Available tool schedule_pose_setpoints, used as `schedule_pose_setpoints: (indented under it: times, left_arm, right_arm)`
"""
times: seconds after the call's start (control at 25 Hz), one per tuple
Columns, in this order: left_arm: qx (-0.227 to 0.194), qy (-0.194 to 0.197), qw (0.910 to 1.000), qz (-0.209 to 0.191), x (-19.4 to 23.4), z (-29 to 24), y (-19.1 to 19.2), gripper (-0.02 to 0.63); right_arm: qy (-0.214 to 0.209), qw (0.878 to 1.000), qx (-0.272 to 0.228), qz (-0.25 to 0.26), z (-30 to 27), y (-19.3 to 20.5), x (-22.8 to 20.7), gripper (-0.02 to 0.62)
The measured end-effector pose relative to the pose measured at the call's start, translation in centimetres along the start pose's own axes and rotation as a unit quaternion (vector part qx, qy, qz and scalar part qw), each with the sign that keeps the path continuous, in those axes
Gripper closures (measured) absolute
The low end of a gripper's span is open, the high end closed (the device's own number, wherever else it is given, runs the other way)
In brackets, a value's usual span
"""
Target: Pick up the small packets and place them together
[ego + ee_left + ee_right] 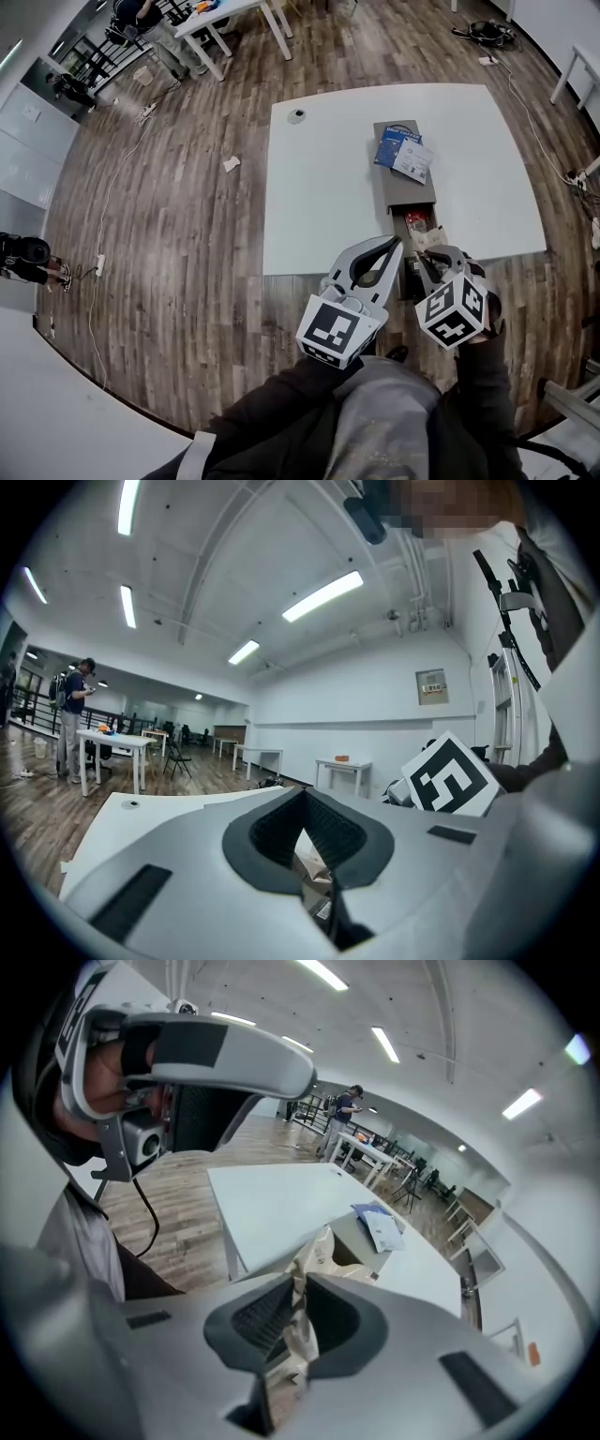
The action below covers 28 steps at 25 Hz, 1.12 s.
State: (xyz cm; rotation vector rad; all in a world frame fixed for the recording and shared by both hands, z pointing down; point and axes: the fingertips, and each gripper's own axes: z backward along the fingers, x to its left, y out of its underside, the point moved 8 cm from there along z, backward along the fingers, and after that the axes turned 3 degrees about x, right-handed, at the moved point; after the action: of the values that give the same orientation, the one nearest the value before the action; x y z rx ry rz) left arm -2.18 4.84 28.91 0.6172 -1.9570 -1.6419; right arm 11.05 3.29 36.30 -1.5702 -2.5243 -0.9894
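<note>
- The right tool (300, 1288) is clamped on a crumpled tan packet (314, 1255). The pads pinch its middle, and its upper end sticks out past the tips.
- In the head view the right tool (433, 255) holds that packet (429, 239) over the near edge of the bench (328, 187), just above the open drawer (419, 223) of a grey box (394, 187).
- The left tool (394, 246) is just beside the right one, on its left. Its curved fingers meet at the tips and it carries nothing.
- In its own view the left tool (305, 817) has bare pads. Only a narrow slit shows between them, with pale packets visible below through it.
- A red packet (415, 219) lies in the drawer, near the right tool's tips.
- A blue packet (396, 147) and a white packet (413, 160) lie overlapping on the box lid, at the far end, well apart from both tools.
- The blue and white packets carry print, but it is too small to read. No writing can be made out on the tan packet.
- Each tool carries a cube with black-and-white square markers: left cube (336, 330), right cube (457, 309).
</note>
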Motion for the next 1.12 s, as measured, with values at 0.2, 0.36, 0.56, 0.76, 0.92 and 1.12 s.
schedule_pose_setpoints:
  times: [0.2,0.36,0.56,0.76,0.92,1.12]
  left_arm:
    - [0.007,-0.008,0.9999,0.005,1.7,-1.0,0.2,0.604]
    - [0.006,-0.015,0.9998,0.009,5.3,-2.9,0.0,0.604]
    - [0.005,-0.017,0.9998,0.01,10.1,-5.9,-1.4,0.604]
    - [0.016,-0.015,0.9996,0.019,13.6,-8.4,-1.2,0.604]
    - [0.029,-0.011,0.9992,0.028,15.4,-9.6,-0.4,0.604]
    - [0.037,-0.009,0.9986,0.037,16.4,-10.6,0.0,0.604]
  right_arm:
    - [0.01,1.0,-0.017,-0.005,-0.6,-1.5,-2.1,0.546]
    - [0.023,0.999,-0.034,-0.01,-2.4,-4.1,-5.6,0.546]
    - [0.032,0.998,-0.042,-0.019,-5.0,-7.5,-10.5,0.546]
    - [0.014,0.999,-0.025,-0.039,-8.6,-8.7,-13.0,0.546]
    - [0.004,0.999,-0.003,-0.051,-10.9,-8.6,-13.4,0.545]
    - [-0.008,0.998,0.015,-0.054,-12.4,-8.3,-13.8,0.505]
